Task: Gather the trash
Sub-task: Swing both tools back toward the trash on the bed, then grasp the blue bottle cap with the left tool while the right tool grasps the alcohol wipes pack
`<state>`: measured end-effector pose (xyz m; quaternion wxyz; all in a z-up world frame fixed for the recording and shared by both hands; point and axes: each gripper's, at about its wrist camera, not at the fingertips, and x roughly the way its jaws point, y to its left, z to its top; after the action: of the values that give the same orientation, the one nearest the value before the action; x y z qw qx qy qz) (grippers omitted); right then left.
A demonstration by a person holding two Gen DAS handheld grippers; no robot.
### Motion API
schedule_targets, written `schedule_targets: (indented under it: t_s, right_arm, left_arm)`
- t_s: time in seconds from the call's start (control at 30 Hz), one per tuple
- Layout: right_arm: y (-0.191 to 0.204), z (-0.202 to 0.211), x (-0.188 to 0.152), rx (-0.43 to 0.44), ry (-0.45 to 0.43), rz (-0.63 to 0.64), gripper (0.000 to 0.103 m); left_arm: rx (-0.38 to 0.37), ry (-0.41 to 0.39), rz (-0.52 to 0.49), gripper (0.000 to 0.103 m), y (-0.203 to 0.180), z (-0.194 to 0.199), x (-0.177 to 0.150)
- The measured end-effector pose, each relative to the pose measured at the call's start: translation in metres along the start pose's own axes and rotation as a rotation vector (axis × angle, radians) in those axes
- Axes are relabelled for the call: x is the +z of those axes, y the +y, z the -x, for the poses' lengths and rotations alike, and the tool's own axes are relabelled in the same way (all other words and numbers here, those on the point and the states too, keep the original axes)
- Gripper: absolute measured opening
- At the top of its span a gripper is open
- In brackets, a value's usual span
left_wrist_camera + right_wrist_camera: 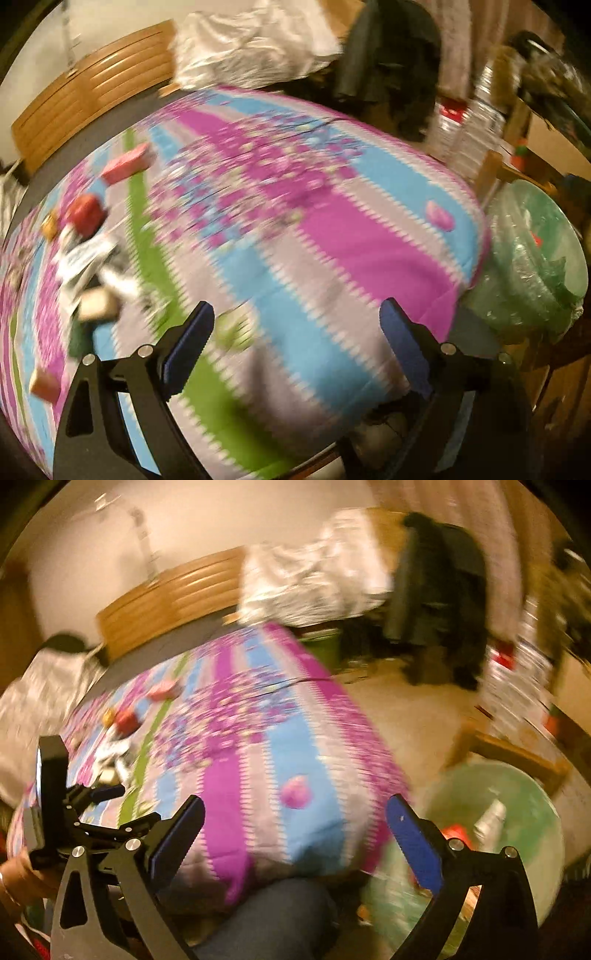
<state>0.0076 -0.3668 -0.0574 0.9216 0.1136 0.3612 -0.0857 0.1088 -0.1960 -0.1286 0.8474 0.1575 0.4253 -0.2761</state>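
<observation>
My left gripper (297,304) is open over the striped quilt (332,240), with nothing between its blue pads. Trash lies on the quilt's left side: a pink box (129,162), a red piece (86,210), crumpled white paper (88,258), a brown box (99,304) and an orange box (44,384). A small pink piece (439,216) lies alone near the right edge. My right gripper (295,800) is also open and empty, just below that pink piece (295,792). A green-lined bin (517,794) stands at the lower right, holding a red item and a white bottle.
The wooden headboard (92,92) and white bedding (255,40) are at the far end. A dark coat (439,590), stacked bottles (476,122) and a wooden frame (509,749) crowd the right side. A knee in jeans (277,915) is below my right gripper. Both views are motion-blurred.
</observation>
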Motion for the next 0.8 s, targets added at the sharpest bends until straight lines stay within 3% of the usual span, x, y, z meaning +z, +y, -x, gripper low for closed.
schedule_targets:
  t_s: [0.2,0.5,0.7,0.8]
  right_arm:
    - [0.09,-0.051,0.016,0.121,0.057,0.198,0.098]
    - [0.205,-0.123,0.035,0.292,0.118,0.383,0.098]
    - [0.276,-0.172,0.05,0.337,0.137,0.608,0.098]
    - [0.308,-0.191,0.067,0.393,0.121,0.726,0.098]
  left_arm:
    - [0.06,-0.002,0.12,0.088,0.058,0.028,-0.04]
    - [0.21,-0.1,0.377,0.088,0.176,0.09,-0.075]
    - [0.274,-0.057,0.517,0.088,0.225,0.093,-0.112]
    - [0.254,-0.05,0.578,0.088,0.25,0.097,-0.122]
